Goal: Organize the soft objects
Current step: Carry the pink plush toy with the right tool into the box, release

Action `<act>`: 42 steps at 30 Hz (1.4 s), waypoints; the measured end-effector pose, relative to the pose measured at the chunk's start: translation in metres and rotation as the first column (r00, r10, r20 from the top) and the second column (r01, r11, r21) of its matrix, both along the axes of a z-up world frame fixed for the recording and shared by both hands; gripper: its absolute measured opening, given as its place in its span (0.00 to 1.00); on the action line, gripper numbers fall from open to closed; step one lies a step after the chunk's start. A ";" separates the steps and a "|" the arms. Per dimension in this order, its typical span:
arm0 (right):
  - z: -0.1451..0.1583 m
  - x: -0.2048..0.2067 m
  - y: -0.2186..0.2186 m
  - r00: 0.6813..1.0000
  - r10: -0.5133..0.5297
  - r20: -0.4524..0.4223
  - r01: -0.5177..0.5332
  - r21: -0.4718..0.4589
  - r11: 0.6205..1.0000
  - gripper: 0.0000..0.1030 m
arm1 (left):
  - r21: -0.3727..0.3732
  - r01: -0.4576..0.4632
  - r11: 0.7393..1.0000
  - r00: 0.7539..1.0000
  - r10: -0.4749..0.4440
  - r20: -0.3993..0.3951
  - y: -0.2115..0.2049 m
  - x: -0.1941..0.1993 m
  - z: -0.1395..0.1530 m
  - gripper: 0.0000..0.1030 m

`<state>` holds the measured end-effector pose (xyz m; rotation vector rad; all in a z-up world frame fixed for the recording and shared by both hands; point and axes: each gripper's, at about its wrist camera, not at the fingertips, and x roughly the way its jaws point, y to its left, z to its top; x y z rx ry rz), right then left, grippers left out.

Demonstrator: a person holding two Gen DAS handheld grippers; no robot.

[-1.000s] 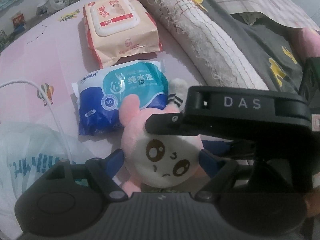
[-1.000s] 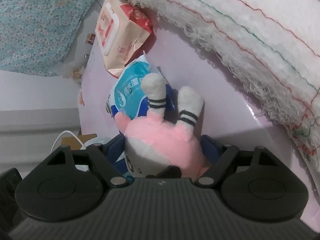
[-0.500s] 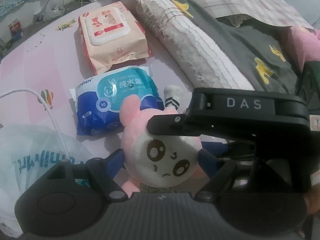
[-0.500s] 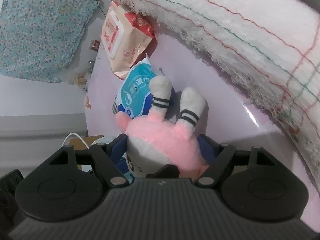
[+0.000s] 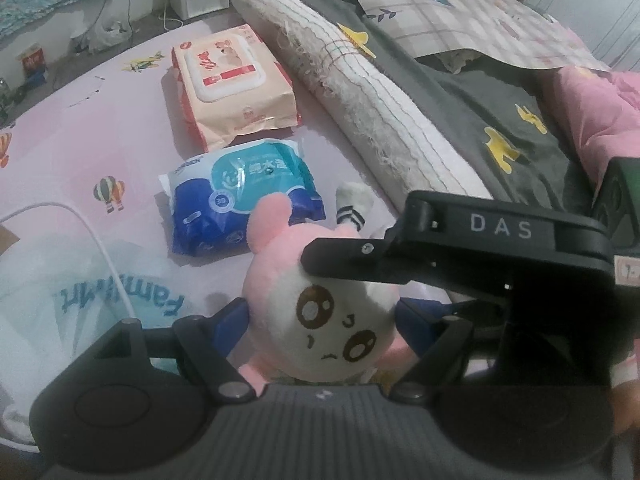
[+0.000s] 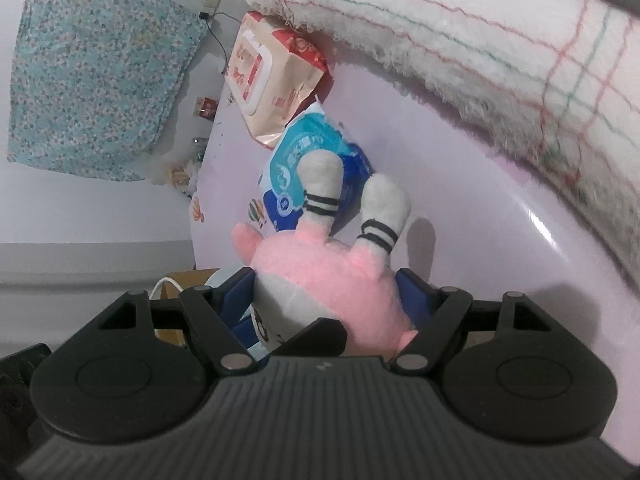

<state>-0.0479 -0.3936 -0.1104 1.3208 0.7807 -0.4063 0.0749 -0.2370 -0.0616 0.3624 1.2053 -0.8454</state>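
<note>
A pink and white plush toy [image 5: 320, 320] with a drawn face and striped white feet [image 6: 384, 208] hangs above the pink bed sheet [image 5: 80, 140]. My left gripper [image 5: 322, 316] is shut on its head, blue pads pressing both sides. My right gripper [image 6: 326, 292] is shut on its pink body from the other side; its black body [image 5: 500, 248] crosses the left wrist view just over the face. Behind the toy lie a blue wipes pack [image 5: 244, 196] and a peach wipes pack [image 5: 232, 84], also seen as blue wipes pack [image 6: 288, 176] and peach wipes pack [image 6: 272, 80].
A rolled white fringed blanket [image 5: 360, 92] runs along the right of the packs, with a grey quilt [image 5: 500, 120] beyond it. A white plastic bag [image 5: 60, 300] and a white cable [image 5: 88, 228] lie at the left. The sheet's edge drops to the floor at the far side.
Both grippers have risen with the plush toy held between them. The wipes packs and sheet now look farther away, and more of the room shows.
</note>
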 end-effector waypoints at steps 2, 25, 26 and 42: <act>0.005 -0.001 0.007 1.000 -0.004 0.006 0.004 -0.003 1.000 0.74 | -0.010 0.002 1.000 1.000 -0.002 0.005 0.008 -0.001 0.007 0.78; 0.087 0.143 0.193 0.932 0.337 0.134 -0.330 -0.075 0.941 0.74 | -0.065 -0.284 0.957 0.947 0.291 0.138 0.249 0.060 0.097 0.78; 0.087 0.154 0.204 0.922 0.366 0.128 -0.359 -0.078 0.930 0.74 | -0.065 -0.307 0.950 0.940 0.313 0.136 0.263 0.065 0.095 0.78; 0.047 0.301 0.351 0.656 0.741 -0.146 -0.755 -0.130 0.643 0.77 | -0.023 -0.525 0.851 0.851 0.525 -0.031 0.392 0.132 0.010 0.78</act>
